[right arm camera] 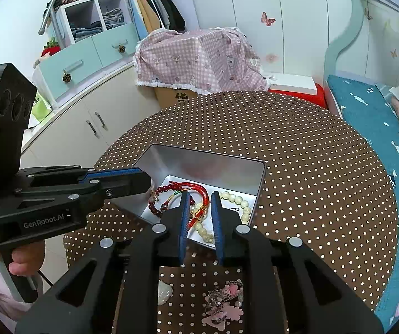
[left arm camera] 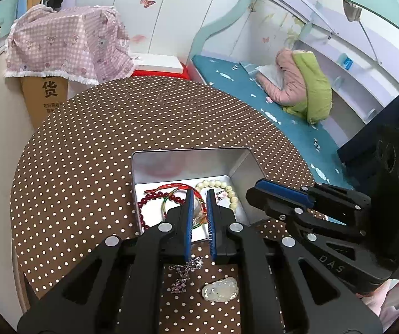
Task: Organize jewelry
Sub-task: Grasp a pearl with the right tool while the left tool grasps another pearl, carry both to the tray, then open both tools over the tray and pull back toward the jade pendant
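An open silver tin (left arm camera: 238,172) (right arm camera: 258,192) sits on the brown polka-dot table. Inside lie a dark red bead bracelet (left arm camera: 146,203) (right arm camera: 155,203), a red cord bracelet (left arm camera: 171,187) (right arm camera: 196,188) and a cream bead bracelet (left arm camera: 227,189) (right arm camera: 241,201). My left gripper (left arm camera: 199,194) (right arm camera: 143,178) hovers over the tin's near edge, slightly open and empty. My right gripper (right arm camera: 199,197) (left arm camera: 258,188) hovers over the tin too, slightly open and empty. On the table in front of the tin lie a silver chain (left arm camera: 184,271), a pale jade pendant (left arm camera: 220,290) (right arm camera: 164,292) and a pink flower chain (right arm camera: 226,303).
A cardboard box under pink checked cloth (left arm camera: 68,47) (right arm camera: 199,58) stands behind the table. A bed with a teal cover (left arm camera: 291,117) (right arm camera: 366,111) runs along the right. White cabinets (right arm camera: 93,122) stand to the left.
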The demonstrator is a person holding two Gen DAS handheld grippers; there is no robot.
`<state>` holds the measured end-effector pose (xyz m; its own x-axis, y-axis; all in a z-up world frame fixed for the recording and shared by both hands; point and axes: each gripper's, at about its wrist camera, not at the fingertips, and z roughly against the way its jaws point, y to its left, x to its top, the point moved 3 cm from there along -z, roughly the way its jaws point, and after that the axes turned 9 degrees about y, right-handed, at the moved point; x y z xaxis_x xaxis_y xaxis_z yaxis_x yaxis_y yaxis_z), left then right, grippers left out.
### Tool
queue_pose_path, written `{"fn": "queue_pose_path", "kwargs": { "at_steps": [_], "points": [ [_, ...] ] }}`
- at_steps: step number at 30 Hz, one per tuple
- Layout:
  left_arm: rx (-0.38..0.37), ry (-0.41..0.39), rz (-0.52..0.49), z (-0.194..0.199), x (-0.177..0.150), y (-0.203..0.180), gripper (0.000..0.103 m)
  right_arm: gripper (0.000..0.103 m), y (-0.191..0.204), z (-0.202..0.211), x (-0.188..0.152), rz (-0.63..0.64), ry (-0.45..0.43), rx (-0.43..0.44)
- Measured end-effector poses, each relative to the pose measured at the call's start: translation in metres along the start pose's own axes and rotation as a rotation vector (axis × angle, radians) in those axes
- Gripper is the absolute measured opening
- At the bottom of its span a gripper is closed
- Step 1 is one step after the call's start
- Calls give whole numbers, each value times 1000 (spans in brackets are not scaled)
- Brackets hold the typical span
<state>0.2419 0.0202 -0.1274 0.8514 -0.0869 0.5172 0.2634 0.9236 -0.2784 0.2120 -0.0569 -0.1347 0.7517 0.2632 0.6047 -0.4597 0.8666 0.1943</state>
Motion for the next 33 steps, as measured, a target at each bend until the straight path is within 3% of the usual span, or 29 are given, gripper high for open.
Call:
{"fn": "queue_pose_path", "kwargs": {
  "at_steps": [13, 16, 18, 20, 26, 33],
  "points": [
    [29, 5, -10, 21, -39, 7, 30, 30, 3, 15, -13, -17, -8, -26],
    [43, 15, -7, 28, -55, 9, 32, 38, 10, 23, -20, -14, -16, -36],
    [63, 20, -6, 31, -65, 11, 33, 50, 18, 27, -24, -1, -21, -18],
    [75, 26, 6, 32, -75, 13, 37, 52, 28, 27, -30, 26, -14, -1],
    [104, 65, 30, 27, -96, 20, 46, 53, 48, 6, -51, 70, 74, 5],
    [164, 120, 63, 15, -115, 34, 52, 53, 54, -25, -71, 79, 179, -48]
  ]
}}
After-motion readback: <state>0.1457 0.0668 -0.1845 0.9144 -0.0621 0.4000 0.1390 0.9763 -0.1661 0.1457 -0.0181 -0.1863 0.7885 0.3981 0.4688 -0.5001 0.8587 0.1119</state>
